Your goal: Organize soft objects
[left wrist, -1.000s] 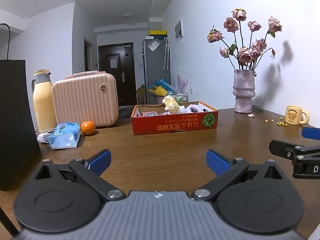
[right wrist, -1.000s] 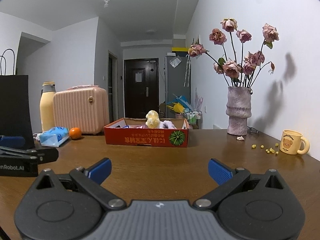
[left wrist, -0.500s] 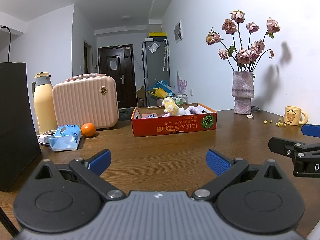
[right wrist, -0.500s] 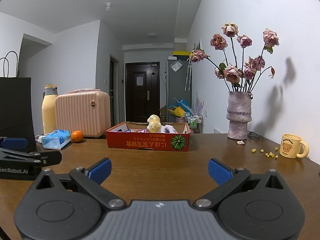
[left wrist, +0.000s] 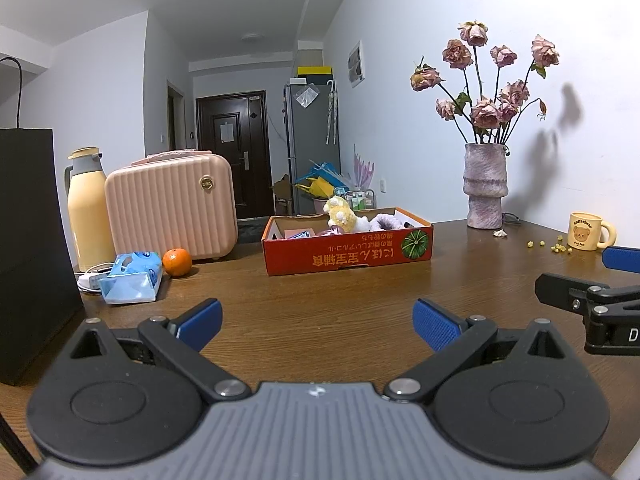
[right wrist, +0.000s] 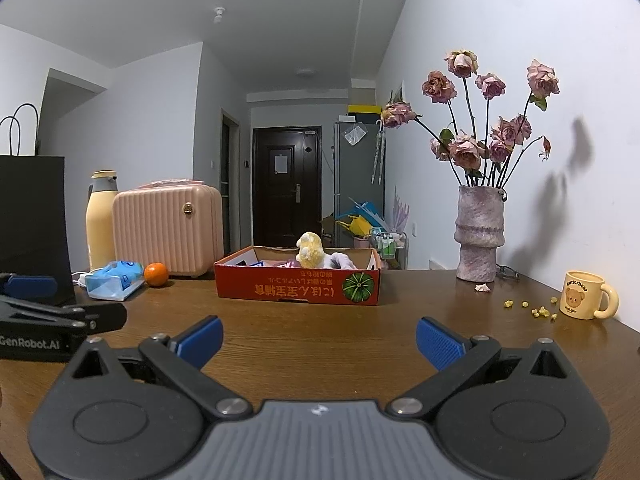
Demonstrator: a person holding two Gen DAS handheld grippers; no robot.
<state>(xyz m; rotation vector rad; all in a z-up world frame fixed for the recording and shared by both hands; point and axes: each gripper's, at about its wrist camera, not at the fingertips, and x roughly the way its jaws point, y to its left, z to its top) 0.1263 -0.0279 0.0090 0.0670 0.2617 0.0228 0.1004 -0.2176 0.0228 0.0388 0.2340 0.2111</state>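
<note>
A red cardboard box [left wrist: 348,254] [right wrist: 297,289] stands in the middle of the brown table. A yellow plush toy [left wrist: 340,214] [right wrist: 309,247] and a pale purple soft item [left wrist: 386,222] [right wrist: 340,260] lie inside it, with other items partly hidden by the wall. My left gripper [left wrist: 318,322] is open and empty, well short of the box. My right gripper [right wrist: 319,340] is open and empty too, level with it; it shows at the right of the left wrist view [left wrist: 588,296].
A pink case [left wrist: 170,204], a yellow flask [left wrist: 88,208], an orange [left wrist: 177,262] and a blue tissue pack [left wrist: 130,278] are at the left. A black bag [left wrist: 28,248] stands at the near left. A vase of roses [left wrist: 485,188] and a bear mug [left wrist: 588,231] are at the right.
Both grippers have tilted up and drawn back slightly, so the box sits lower in both views. Both stay open and empty.
</note>
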